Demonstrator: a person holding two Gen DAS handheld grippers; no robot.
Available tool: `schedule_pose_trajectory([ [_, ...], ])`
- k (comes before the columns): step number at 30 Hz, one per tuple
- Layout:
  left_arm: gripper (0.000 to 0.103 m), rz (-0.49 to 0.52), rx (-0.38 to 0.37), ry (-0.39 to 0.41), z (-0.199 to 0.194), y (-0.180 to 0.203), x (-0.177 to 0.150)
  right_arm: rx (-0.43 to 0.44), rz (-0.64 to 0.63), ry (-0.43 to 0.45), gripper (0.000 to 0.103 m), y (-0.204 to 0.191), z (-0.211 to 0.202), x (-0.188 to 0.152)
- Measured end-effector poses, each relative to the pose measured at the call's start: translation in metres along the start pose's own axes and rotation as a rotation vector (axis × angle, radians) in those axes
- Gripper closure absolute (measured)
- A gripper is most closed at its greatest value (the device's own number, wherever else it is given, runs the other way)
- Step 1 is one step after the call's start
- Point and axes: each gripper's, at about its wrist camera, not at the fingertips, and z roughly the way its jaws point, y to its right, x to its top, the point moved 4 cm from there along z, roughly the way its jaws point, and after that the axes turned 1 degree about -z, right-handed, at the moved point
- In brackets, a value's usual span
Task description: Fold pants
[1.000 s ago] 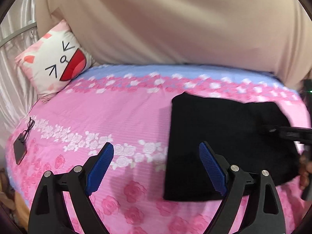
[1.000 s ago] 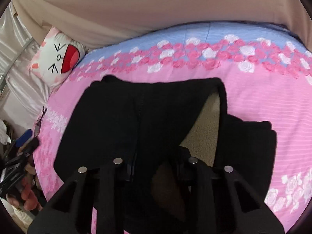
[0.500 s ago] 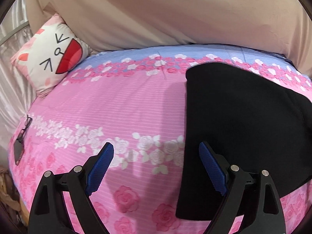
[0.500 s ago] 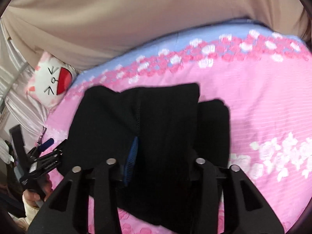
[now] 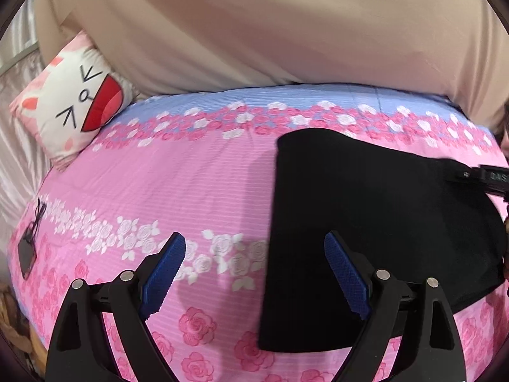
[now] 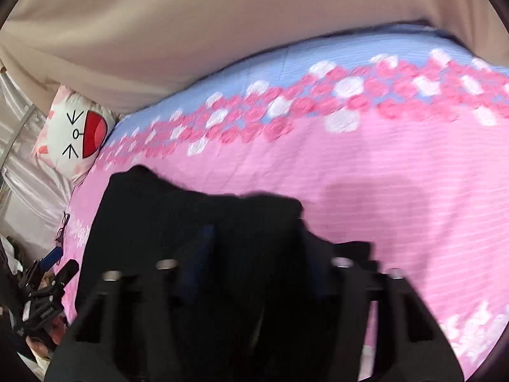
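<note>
The black pants (image 5: 366, 216) lie folded in a flat rectangle on the pink floral bedsheet (image 5: 191, 184), right of centre in the left wrist view. My left gripper (image 5: 254, 273) is open and empty, hovering over the pants' left edge. The right gripper shows at the right edge of that view (image 5: 486, 178), over the pants. In the blurred right wrist view the pants (image 6: 159, 222) fill the lower left. My right gripper (image 6: 254, 254) is open above them, holding nothing.
A white cat-face pillow (image 5: 73, 108) leans at the bed's back left against a beige curtain (image 5: 254, 31). Glasses and a dark card on a cord (image 5: 28, 248) lie near the bed's left edge. The left gripper shows at the left edge of the right wrist view (image 6: 41, 289).
The right gripper opened and let go of the pants' folded part, which now lies flat. It then pulled back to the right. The left gripper stayed open and shifted slightly.
</note>
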Motion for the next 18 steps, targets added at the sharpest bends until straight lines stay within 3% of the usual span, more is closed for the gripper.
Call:
schedule_pose_trajectory([
  [3, 0.016, 0.033, 0.014, 0.003, 0.003, 0.007, 0.003, 0.001, -0.047, 0.097, 0.082, -0.022, -0.043, -0.001],
  [6, 0.015, 0.053, -0.010, -0.007, 0.012, 0.017, 0.001, -0.075, -0.059, 0.218, 0.083, -0.021, -0.094, -0.006],
  [8, 0.010, 0.059, -0.027, -0.025, 0.024, 0.026, -0.004, -0.201, -0.058, 0.094, 0.082, 0.008, -0.056, -0.014],
  [9, 0.010, 0.053, -0.014, -0.020, 0.029, 0.029, -0.005, -0.190, -0.028, 0.024, 0.077, 0.022, -0.033, -0.021],
  [12, 0.010, 0.064, 0.021, 0.001, 0.025, 0.031, -0.002, -0.025, 0.121, 0.064, 0.067, 0.037, -0.047, -0.023],
  [14, 0.010, 0.062, 0.016, 0.003, 0.020, 0.028, 0.001, 0.061, 0.175, 0.102, 0.054, 0.041, -0.072, -0.029],
  [15, 0.010, 0.053, 0.005, 0.003, 0.015, 0.024, 0.002, 0.063, 0.154, 0.132, 0.046, 0.042, -0.086, -0.037],
  [18, 0.011, 0.020, -0.006, 0.003, 0.006, 0.016, 0.003, 0.077, 0.155, 0.108, 0.046, 0.044, -0.096, -0.071],
])
